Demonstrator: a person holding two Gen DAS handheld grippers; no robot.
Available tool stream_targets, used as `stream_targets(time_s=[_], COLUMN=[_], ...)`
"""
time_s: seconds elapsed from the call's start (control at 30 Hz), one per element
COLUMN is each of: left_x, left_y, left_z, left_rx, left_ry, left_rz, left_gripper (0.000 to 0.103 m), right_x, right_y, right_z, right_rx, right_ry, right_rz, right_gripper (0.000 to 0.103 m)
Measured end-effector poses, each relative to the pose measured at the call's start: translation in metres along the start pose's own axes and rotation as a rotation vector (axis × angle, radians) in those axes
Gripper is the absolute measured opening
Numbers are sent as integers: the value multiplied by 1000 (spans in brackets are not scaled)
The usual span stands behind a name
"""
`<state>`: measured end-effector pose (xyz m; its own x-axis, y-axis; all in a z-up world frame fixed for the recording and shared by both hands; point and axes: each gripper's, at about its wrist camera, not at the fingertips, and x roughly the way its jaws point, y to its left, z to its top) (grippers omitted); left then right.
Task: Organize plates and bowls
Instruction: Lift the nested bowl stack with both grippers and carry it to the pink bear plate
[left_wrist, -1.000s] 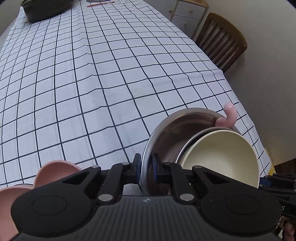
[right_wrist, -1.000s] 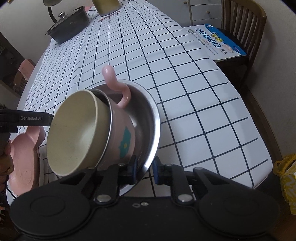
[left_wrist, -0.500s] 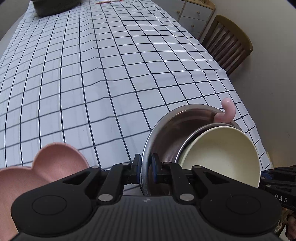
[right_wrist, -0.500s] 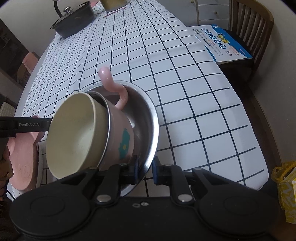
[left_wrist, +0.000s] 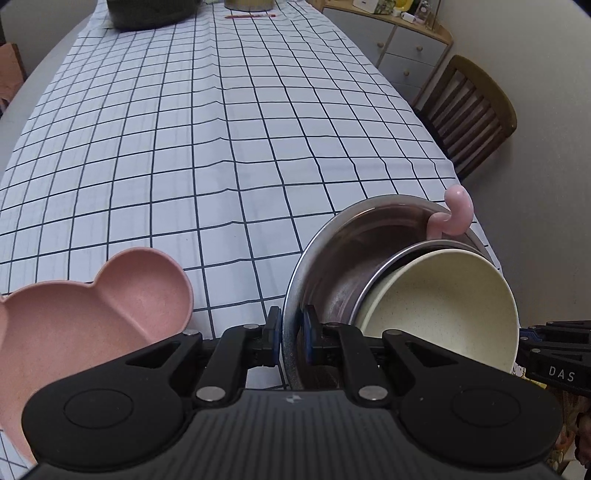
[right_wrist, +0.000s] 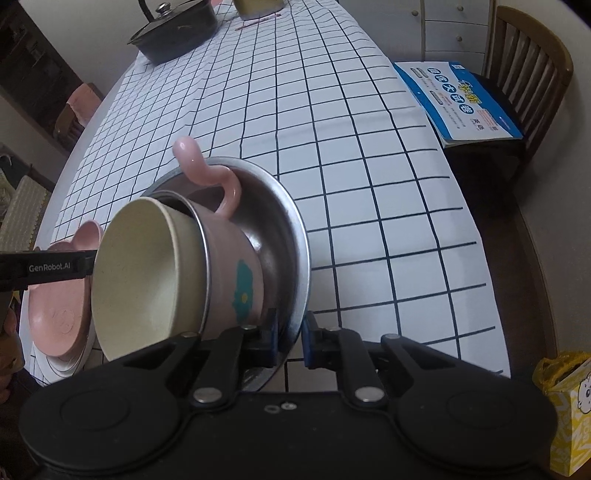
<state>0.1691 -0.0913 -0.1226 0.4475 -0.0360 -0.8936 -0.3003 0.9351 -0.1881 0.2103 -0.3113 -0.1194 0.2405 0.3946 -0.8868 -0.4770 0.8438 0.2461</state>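
Steel bowl (left_wrist: 332, 258) tipped on edge above near table end, shiny round rim between both your tongs. Nested inside: pink mug (right_wrist: 236, 266) with curly handle (right_wrist: 207, 173), then matte cream bowl (left_wrist: 443, 302), mouths facing your left. Your left gripper (left_wrist: 290, 332) clamps steel rim; your right gripper (right_wrist: 290, 332) pinches opposite rim. Pink bear-shaped plate (left_wrist: 92, 306) flat on checked tablecloth (left_wrist: 221, 129), beside.
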Motion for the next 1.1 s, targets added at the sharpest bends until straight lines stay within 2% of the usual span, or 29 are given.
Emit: stream_targets(time_s=[0.4,0.63,1.1], left_x=[-32,-53,-93], left_y=[12,31,126], left_z=[-3,-8,-25], left_rx=[-89,-120,-139], left_ry=[-31,-56,-80], left_rz=[52,61,72], left_gripper=[11,11,11], right_x=[-10,-19,-10], right_y=[14,40,135], right_z=[20,26,18], right_rx=[-24,-60,-90], right_ry=[53,55,46], right_rz=[40,47,53], right_gripper=[12,12,12])
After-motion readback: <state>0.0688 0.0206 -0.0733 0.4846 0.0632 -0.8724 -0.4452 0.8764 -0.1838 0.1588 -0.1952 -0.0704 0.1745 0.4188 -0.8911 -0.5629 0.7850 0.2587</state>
